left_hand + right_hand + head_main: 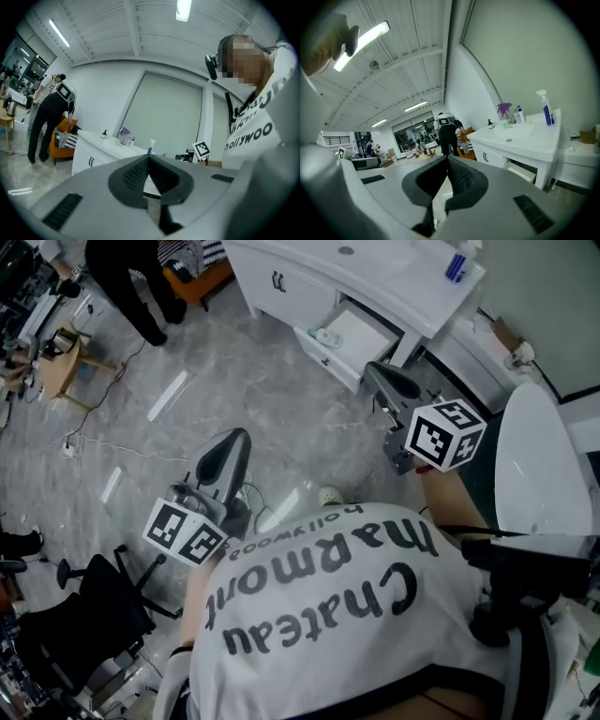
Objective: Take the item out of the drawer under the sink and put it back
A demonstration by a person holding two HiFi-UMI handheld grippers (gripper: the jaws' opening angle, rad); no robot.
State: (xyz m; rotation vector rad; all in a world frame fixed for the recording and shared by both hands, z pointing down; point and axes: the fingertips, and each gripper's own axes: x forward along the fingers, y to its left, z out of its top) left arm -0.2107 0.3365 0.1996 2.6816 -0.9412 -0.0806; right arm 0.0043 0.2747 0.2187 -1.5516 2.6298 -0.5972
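Observation:
The white sink cabinet stands at the far side of the head view, and its drawer is pulled out. A small pale item lies at the drawer's left end. My right gripper hangs just short of the drawer, shut and empty. My left gripper is held over the grey floor further left, also shut with nothing in it. In the right gripper view the right gripper points past the cabinet and the open drawer. In the left gripper view the left gripper faces the cabinet.
A blue spray bottle and other bottles stand on the sink top. A white rounded fixture is at the right. A person in black bends over by an orange seat. An office chair stands at the lower left, and cables lie on the floor.

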